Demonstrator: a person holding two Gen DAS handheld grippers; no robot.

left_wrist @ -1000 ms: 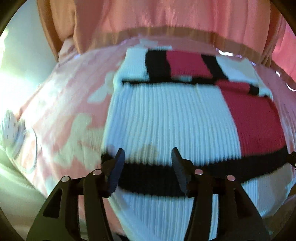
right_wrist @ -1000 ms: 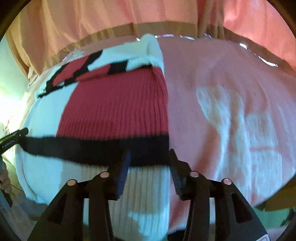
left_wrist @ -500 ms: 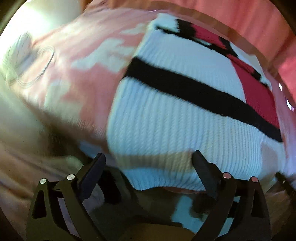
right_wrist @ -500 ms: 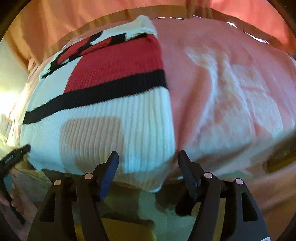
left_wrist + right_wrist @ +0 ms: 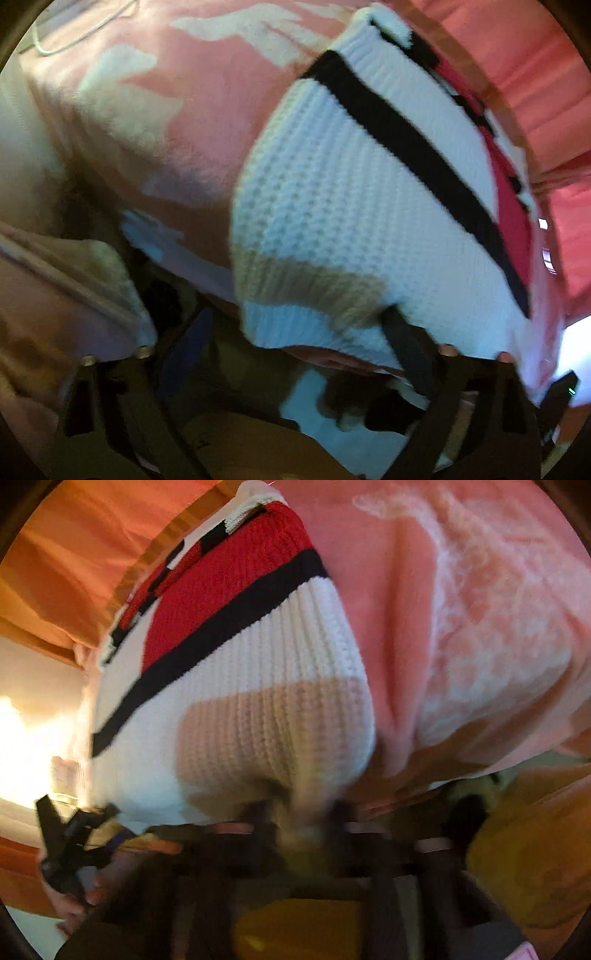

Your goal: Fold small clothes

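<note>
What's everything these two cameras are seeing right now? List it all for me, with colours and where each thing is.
knitted sweater: one, white with black stripes, red panels and a beige patch, flat on the blanket, near hem toward both cameras.
blanket: one, pink with pale whitish shapes, under and around the sweater.
curtain: one, orange-pink, hanging behind the far edge.
yellow thing: one, low at the right of the right view; too blurred to name.
left gripper: one, black, jaws apart around the sweater's near hem, just been closing.
right gripper: one, black, blurred, jaws just closed to nearly shut at the sweater's near right corner.
</note>
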